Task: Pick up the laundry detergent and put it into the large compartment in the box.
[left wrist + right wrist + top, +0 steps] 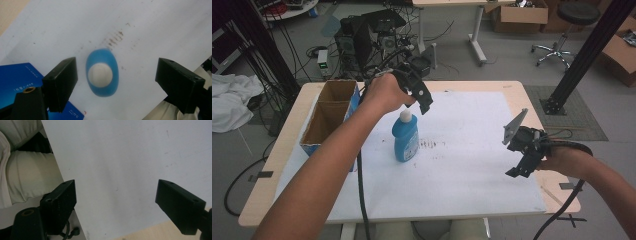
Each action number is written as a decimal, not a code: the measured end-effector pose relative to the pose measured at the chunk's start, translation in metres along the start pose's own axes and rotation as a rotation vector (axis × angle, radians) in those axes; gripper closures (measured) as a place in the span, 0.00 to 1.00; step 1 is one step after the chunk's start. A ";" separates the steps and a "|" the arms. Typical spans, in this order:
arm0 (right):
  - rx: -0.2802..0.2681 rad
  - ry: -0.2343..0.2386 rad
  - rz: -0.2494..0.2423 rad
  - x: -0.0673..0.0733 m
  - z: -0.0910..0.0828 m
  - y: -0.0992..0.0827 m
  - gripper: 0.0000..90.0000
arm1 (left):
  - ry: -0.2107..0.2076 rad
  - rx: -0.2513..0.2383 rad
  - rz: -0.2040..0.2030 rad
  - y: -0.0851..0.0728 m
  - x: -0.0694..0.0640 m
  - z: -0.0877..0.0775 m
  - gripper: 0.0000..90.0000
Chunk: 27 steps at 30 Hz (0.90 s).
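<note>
My left gripper (115,82) hangs wide open over the upright blue bottle (406,136), box (328,117) at its 9 o'clock; looks light, slick plastic, so I'd pinch the narrow sides below the white cap (100,75); right gripper (116,202) open, empty.

bottle (406,136) stands on the sheet (462,165), just right of the open box (328,116).

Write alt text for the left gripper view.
Seen from straight above, a blue bottle with a white cap stands on a white sheet, between the open left tongs. A blue box sits at lower left.
</note>
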State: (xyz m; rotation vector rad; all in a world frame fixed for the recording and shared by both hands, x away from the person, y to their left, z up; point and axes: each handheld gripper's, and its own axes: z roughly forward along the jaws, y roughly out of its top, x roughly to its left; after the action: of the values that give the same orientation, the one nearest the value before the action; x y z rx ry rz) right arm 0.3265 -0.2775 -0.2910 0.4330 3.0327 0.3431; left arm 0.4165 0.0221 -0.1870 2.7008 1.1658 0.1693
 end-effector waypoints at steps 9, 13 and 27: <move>-0.010 0.003 0.000 0.001 0.002 -0.001 0.19 | -0.018 0.014 -0.048 -0.003 0.005 0.007 0.21; -0.010 0.003 -0.008 0.001 0.003 -0.002 0.19 | -0.019 0.018 -0.069 -0.005 0.008 0.011 0.21; -0.011 0.011 -0.007 -0.001 0.007 -0.001 0.19 | -0.030 0.042 -0.131 -0.012 0.018 0.027 0.21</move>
State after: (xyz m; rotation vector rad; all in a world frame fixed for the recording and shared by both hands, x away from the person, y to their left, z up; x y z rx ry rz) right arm 0.3277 -0.2773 -0.2979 0.4213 3.0411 0.3621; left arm 0.4249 0.0396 -0.2158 2.6413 1.3456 0.0853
